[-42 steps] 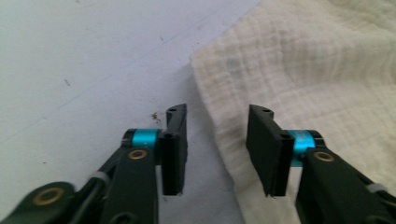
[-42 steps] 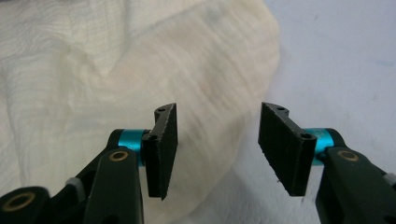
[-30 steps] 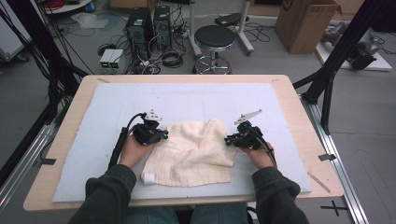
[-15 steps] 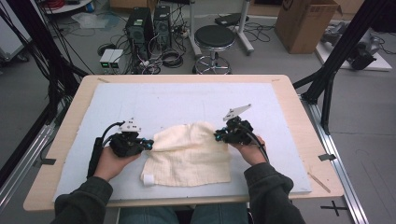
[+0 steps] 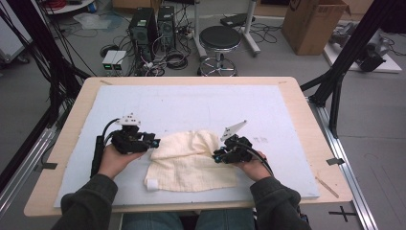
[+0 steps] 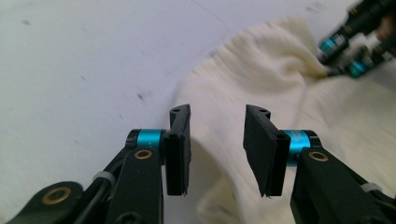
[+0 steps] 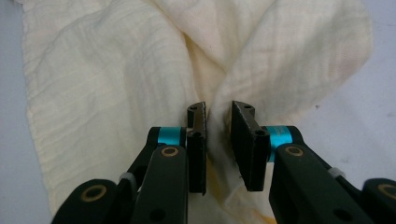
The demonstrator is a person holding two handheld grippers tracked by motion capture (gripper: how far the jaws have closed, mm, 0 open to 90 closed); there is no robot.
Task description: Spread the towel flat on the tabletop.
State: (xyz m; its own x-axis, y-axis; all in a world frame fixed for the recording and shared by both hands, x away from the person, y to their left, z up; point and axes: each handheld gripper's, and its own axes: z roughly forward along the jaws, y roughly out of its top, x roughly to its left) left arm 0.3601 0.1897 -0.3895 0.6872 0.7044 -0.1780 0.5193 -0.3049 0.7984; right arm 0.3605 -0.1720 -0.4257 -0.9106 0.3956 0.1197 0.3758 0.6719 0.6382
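The left gripper (image 6: 217, 149) is standing apart, jaws just opened off the cream waffle-weave cloth (image 5: 191, 160) lying ahead; the right gripper (image 7: 218, 149) is loosening, fabric between its jaws; folding is looking half done, edges uneven

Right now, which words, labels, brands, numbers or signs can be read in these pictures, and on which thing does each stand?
No text can be read.
Cardboard box: a dark round mark at its top edge, too blurred to read.
White tag on the cream cloth: too small to tell whether it is printed.
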